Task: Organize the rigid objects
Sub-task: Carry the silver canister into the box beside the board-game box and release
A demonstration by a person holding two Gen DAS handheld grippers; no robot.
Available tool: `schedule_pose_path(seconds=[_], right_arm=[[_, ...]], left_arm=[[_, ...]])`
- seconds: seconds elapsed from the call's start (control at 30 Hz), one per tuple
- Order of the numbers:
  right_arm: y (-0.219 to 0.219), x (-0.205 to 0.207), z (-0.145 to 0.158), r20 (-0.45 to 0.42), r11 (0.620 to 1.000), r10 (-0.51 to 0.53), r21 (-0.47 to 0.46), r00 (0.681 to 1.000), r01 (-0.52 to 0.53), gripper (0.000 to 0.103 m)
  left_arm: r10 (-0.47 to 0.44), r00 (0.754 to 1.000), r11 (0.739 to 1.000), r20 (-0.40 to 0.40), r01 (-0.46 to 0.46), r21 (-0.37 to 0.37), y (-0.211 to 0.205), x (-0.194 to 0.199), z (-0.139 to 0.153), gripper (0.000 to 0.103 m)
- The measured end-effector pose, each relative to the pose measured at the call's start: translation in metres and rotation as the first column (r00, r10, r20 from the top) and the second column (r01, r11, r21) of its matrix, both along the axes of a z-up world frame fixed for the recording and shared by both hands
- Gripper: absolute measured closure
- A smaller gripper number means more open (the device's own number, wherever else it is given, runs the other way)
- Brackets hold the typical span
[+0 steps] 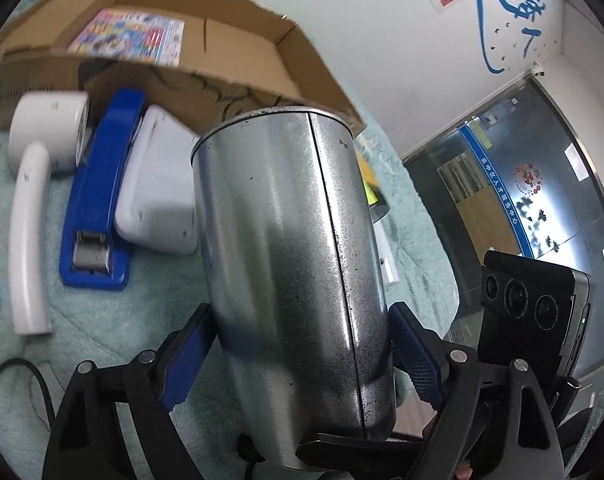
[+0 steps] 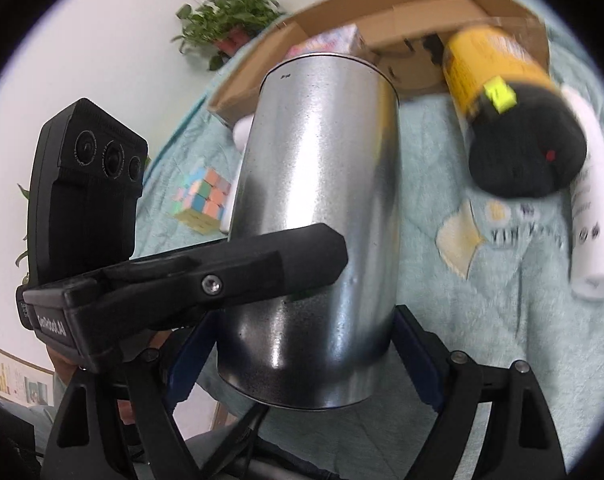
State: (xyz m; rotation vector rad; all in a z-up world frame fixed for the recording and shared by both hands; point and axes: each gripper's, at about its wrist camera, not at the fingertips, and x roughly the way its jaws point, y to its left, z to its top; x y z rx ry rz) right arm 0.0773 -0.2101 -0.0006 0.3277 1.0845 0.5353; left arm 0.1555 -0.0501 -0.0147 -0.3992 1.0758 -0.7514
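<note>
A tall silver metal can (image 1: pixel 290 264) fills the middle of the left wrist view. My left gripper (image 1: pixel 298 356) is shut on its lower part, blue pads on both sides. The same metal can (image 2: pixel 322 216) fills the right wrist view, and my right gripper (image 2: pixel 302 356) is shut on its lower end. A black finger (image 2: pixel 230 276) of the left gripper crosses the can from the left. The can is held in the air, tilted, above a pale green blanket (image 2: pixel 482 312).
An open cardboard box (image 1: pixel 206 52) holding a colourful booklet (image 1: pixel 130 36) lies behind. On the blanket lie a blue stapler (image 1: pixel 102 188), a white box (image 1: pixel 158 192), a white tape roll (image 1: pixel 46 132), a white tube (image 1: pixel 28 240), a yellow-and-black can (image 2: pixel 510 108), a cube puzzle (image 2: pixel 202 200).
</note>
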Motion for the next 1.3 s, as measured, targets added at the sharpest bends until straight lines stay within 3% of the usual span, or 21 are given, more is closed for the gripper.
schedule_pose_path(seconds=[0.17,0.33,0.73,0.9,1.03,1.3], right_arm=[[0.004,0.005,0.033,0.136,0.999,-0.005,-0.041,0.991,0.011,0.017],[0.008,0.021,0.067,0.258,0.997,-0.005,-0.079,0.966,0.026,0.017],[0.014,0.083,0.117,0.397,0.989,0.053,-0.146,0.916,0.006,0.018],[0.01,0.119,0.129,0.403,0.987,0.059,-0.163,0.913,0.008,0.018],[0.006,0.162,0.129,0.334,0.99,0.029,-0.137,0.942,0.018,0.018],[0.002,0.233,0.097,0.155,0.996,0.03,-0.088,0.987,-0.017,0.018]], left_arm=[[-0.019,0.994,1.0,0.11,0.018,0.005,0.002,0.005,0.038,0.018],[-0.033,0.971,0.999,0.237,0.026,0.031,-0.002,0.02,0.084,0.019],[-0.019,0.931,0.999,0.364,-0.001,0.054,-0.001,0.084,0.168,0.019],[-0.006,0.927,0.998,0.376,-0.016,0.053,-0.004,0.118,0.194,0.019],[-0.008,0.939,0.996,0.344,-0.022,0.084,-0.012,0.163,0.196,0.019],[0.008,0.978,0.993,0.21,-0.032,0.114,-0.017,0.245,0.153,0.019]])
